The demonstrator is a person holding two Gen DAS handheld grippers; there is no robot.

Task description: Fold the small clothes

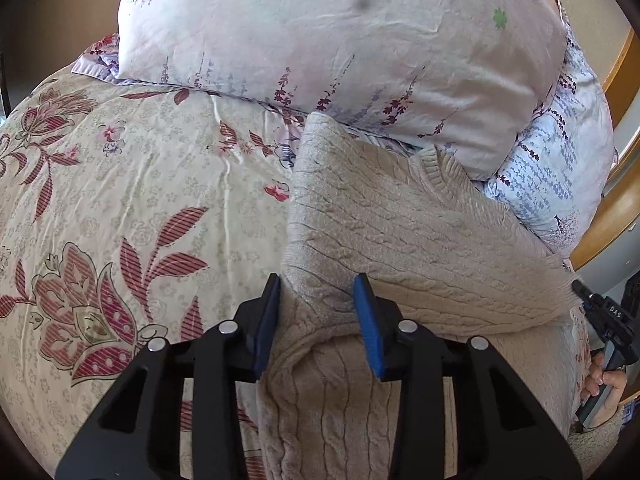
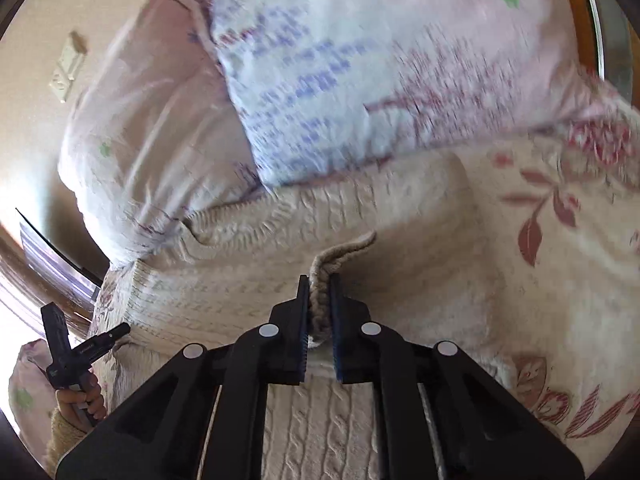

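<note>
A cream cable-knit sweater (image 1: 400, 232) lies on the bed, its far edge against the pillows. My left gripper (image 1: 320, 308) points down at the sweater's near left part, and a bunched fold fills the gap between its blue pads (image 1: 370, 332), which press on it. My right gripper (image 2: 319, 304) is shut on a ribbed edge of the sweater (image 2: 280, 280), which sticks up between its jaws. The left wrist view shows the right gripper (image 1: 580, 290) at the sweater's right corner, with a hand on its handle. The right wrist view shows the left gripper (image 2: 86, 320) at the far left.
A floral bedspread (image 1: 120, 200) covers the bed. A large pale pillow (image 1: 340, 40) and a blue-patterned pillow (image 1: 560, 168) lie against the sweater's far side. A wooden bed frame (image 1: 608, 216) curves along the right. In the right wrist view the pillows (image 2: 320, 80) are blurred.
</note>
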